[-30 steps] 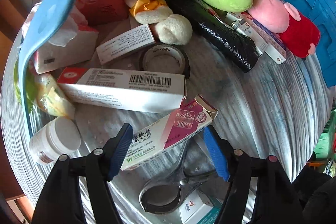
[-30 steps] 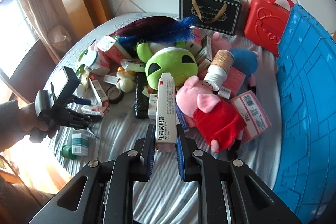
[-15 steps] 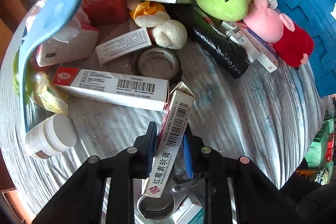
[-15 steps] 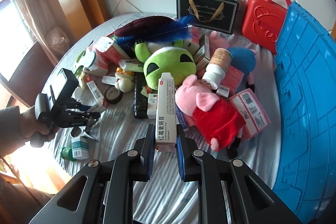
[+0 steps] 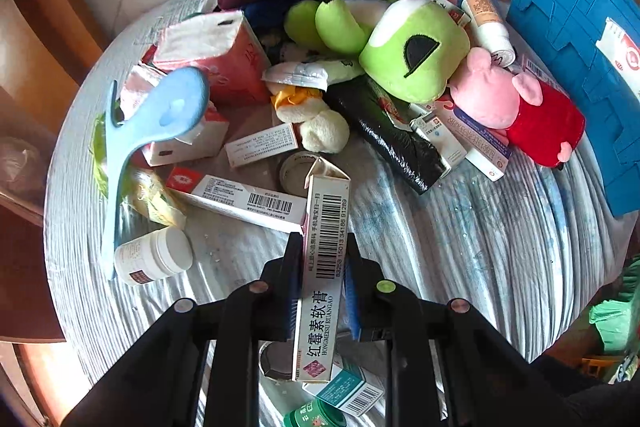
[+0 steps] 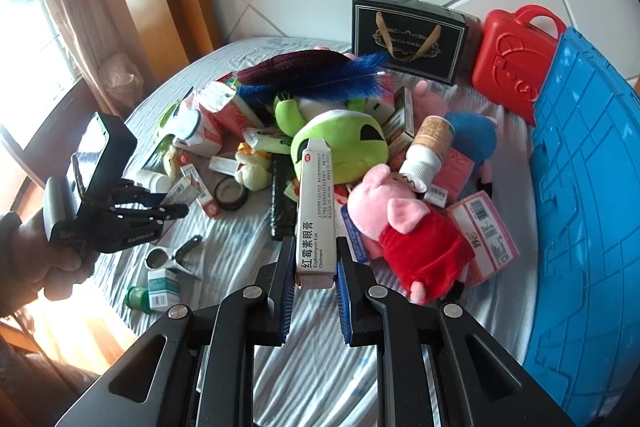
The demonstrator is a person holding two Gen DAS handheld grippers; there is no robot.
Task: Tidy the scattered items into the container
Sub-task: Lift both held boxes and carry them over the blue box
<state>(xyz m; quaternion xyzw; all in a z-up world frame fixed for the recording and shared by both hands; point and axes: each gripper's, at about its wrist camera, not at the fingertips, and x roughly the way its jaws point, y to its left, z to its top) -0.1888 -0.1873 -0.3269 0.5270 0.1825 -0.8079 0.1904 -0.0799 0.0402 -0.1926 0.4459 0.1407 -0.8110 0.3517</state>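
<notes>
Lifted clear of the clutter since a second ago, the ointment carton [image 5: 322, 287] now sits clamped between the left tongs [image 5: 320, 291], which went from wide open around it to closed tight on its long sides; barcode face up, torn flap pointing far. Right tongs [image 6: 316, 267] are unchanged, pinched shut on a second ointment box [image 6: 316, 211] held upright over the bed [image 6: 312, 359].

Both views show the striped bed cover w/ scattered goods: green plush [image 5: 412, 47], pink pig plush [image 5: 520, 103], white pill bottle [image 5: 152, 259] near left, long white carton [image 5: 240, 201], tape roll [image 5: 296, 169] just behind the lifted carton, blue shoehorn [image 5: 160, 123] at left. Blue crate [image 6: 592, 211], presumably the container, stands along the right edge, well apart from the left tongs.

Step in hand, as judged: carry both boxes right to the crate & drop them in. To do it well: keep the left grip firm, since the carton is light, open-ended & held mid-length, so a loose squeeze could let it pivot or slide. Raise it enough to pass over the plush pile rather than brush it. Move one hand at a time near the crate wall so the tongs don't cross. Release only once the box is over the crate's inside, low enough not to bounce out.
</notes>
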